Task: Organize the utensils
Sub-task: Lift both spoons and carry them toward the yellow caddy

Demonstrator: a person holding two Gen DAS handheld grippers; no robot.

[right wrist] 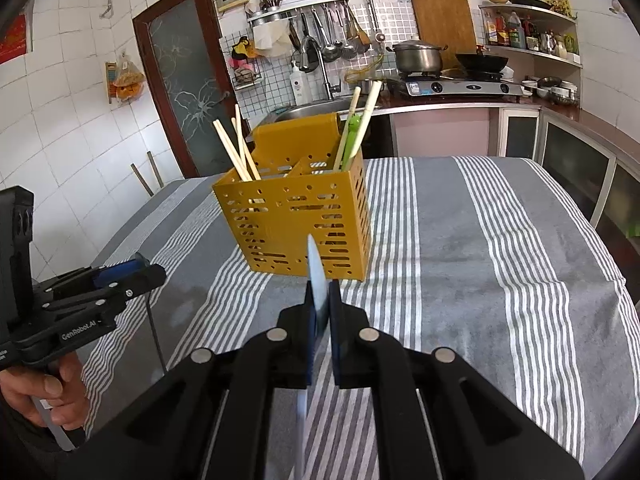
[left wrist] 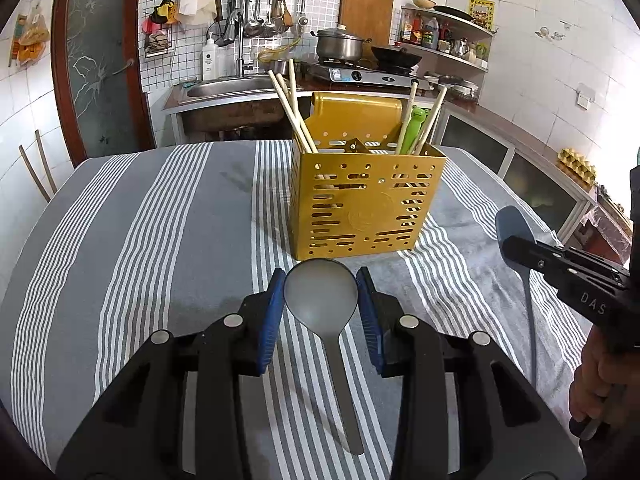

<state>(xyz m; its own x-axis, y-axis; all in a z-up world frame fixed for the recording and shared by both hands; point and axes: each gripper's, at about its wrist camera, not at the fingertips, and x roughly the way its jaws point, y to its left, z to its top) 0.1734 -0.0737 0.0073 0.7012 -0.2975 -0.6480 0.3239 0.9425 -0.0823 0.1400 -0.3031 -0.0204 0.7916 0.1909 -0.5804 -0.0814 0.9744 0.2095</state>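
right claw (right wrist: 320,304) clamped on blue spoon (right wrist: 316,276), yellow utensil caddy (right wrist: 296,224) beyond on striped tablecloth (right wrist: 500,248)

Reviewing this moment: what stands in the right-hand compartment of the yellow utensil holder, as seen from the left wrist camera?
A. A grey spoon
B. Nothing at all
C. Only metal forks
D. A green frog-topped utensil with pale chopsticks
D: in the left wrist view the green frog-topped utensil rises beside pale chopsticks from the right end of the yellow utensil holder.
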